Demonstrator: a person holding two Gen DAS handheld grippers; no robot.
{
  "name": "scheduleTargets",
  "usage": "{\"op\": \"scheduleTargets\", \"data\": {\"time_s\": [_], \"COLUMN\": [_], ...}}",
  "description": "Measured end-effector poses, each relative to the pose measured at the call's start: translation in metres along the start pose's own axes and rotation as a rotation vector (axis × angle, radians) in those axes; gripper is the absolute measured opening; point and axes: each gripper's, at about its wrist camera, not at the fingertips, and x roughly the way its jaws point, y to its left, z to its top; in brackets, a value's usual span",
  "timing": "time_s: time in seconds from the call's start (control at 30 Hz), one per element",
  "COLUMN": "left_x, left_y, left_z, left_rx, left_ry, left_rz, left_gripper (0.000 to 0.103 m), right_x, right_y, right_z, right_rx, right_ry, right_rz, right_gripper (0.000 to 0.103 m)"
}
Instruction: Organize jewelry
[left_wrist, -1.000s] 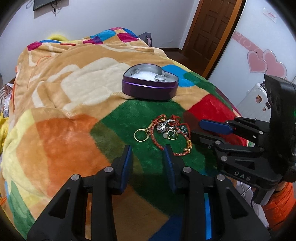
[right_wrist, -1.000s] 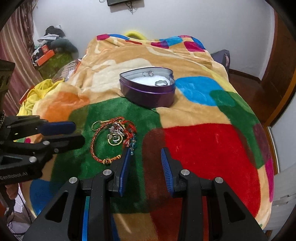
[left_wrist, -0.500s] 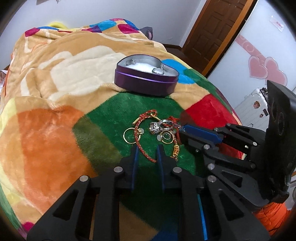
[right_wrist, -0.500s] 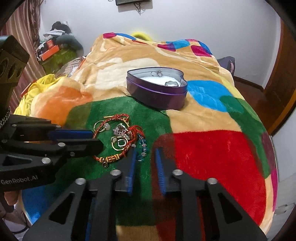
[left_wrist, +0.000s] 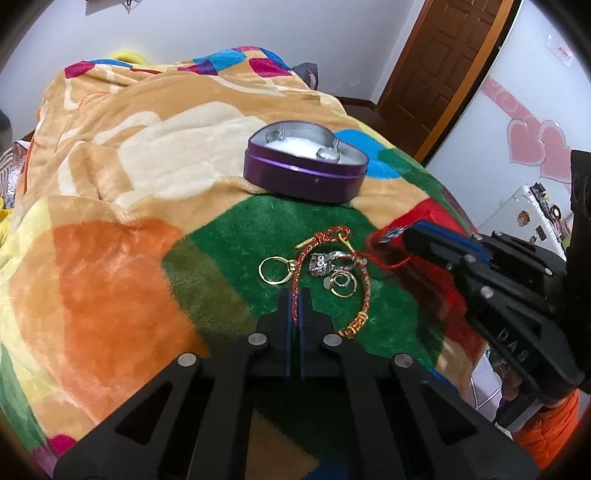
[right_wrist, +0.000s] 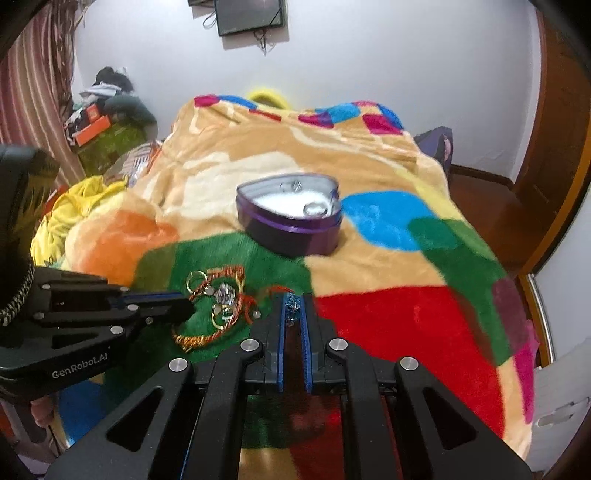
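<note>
Closed in since a second ago, when both pairs of fingers stood wide apart short of the pile. Now pinched nearly together, left gripper (left_wrist: 294, 295) on the red-and-gold braided cord bracelet (left_wrist: 364, 295), a strand of it running up between the blue pads. Clamped likewise, right gripper (right_wrist: 293, 308) on a small blue beaded piece (right_wrist: 291, 304), with thin red thread (left_wrist: 391, 264) trailing from its tips back to the heap. Pulled slightly clear of the pile toward the red patch, that beaded piece, where earlier it lay against the rest.

Spread on the green patch of the patchwork blanket (left_wrist: 110, 280): a gold ring hoop (left_wrist: 273, 271), a silver ring (left_wrist: 327, 262), a second gold ring (left_wrist: 343, 284). Well beyond, on the tan area, the purple heart-shaped tin (left_wrist: 304, 173), lid off, white lining showing and a silver ring (left_wrist: 328, 153) already inside near its right rim. Unmoved, tin and rings alike.

Legible on the side of the left gripper body, seen from the right wrist: "GenRobot.AI" (right_wrist: 79, 369). Partly readable on the right gripper body from the left wrist: "DAS". Pink heart decals (left_wrist: 535, 147) on the far wall beside a brown wooden door (left_wrist: 436, 62).
</note>
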Motion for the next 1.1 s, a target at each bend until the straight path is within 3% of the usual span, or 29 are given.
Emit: {"op": "scheduleTargets", "data": {"time_s": [0.5, 1.1], "left_x": [-0.056, -0.064], "left_y": [-0.004, 0.008], "left_z": [0.024, 0.067], "left_rx": [0.019, 0.018], "left_ry": [-0.163, -0.244], "left_rz": [-0.001, 0.018], "left_gripper": [0.001, 0.001], "right_x": [-0.033, -0.042], "right_y": [-0.005, -0.005], "right_z": [0.021, 0.061], "right_rx": [0.025, 0.012], "right_ry": [-0.108, -0.228], "right_rz": [-0.025, -0.026], "right_gripper": [0.007, 0.007]}}
